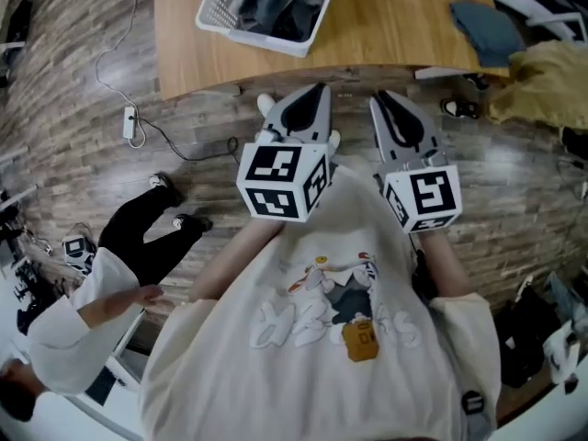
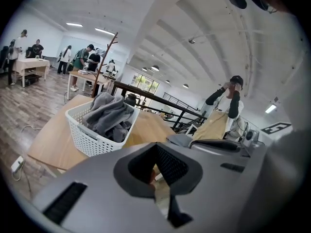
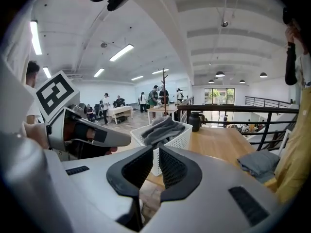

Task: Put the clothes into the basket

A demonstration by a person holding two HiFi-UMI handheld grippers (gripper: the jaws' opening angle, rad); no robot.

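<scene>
Clothes (image 1: 276,3), grey and dark, are heaped in the basket (image 1: 209,15), which sits on the table (image 1: 395,26) at about 11 o'clock in the head view, its far end cut off by the top of the frame. From the left gripper view the grey pile rises above the white lattice rim.

A folded blue-grey cloth (image 1: 487,30) lies on the same table at 1 o'clock, well apart from the basket and near the table's right end. Just past it, at 2 o'clock, there is a bunch of yellow fabric (image 1: 542,81); I can't tell from above what it belongs to.

The left gripper (image 1: 317,95) and the right gripper (image 1: 386,104) are held side by side, a little apart, both pointing toward 12 o'clock. They hang over the floor (image 1: 83,72), their tips just short of the table's near edge. Each has its jaws pressed together, with nothing between them.

A power strip (image 1: 131,122) with its cable lies on the floor at 9 o'clock. At 8 o'clock a person (image 1: 101,283) in a white top and black trousers is close by. Further back in the room, other people stand around tables.
</scene>
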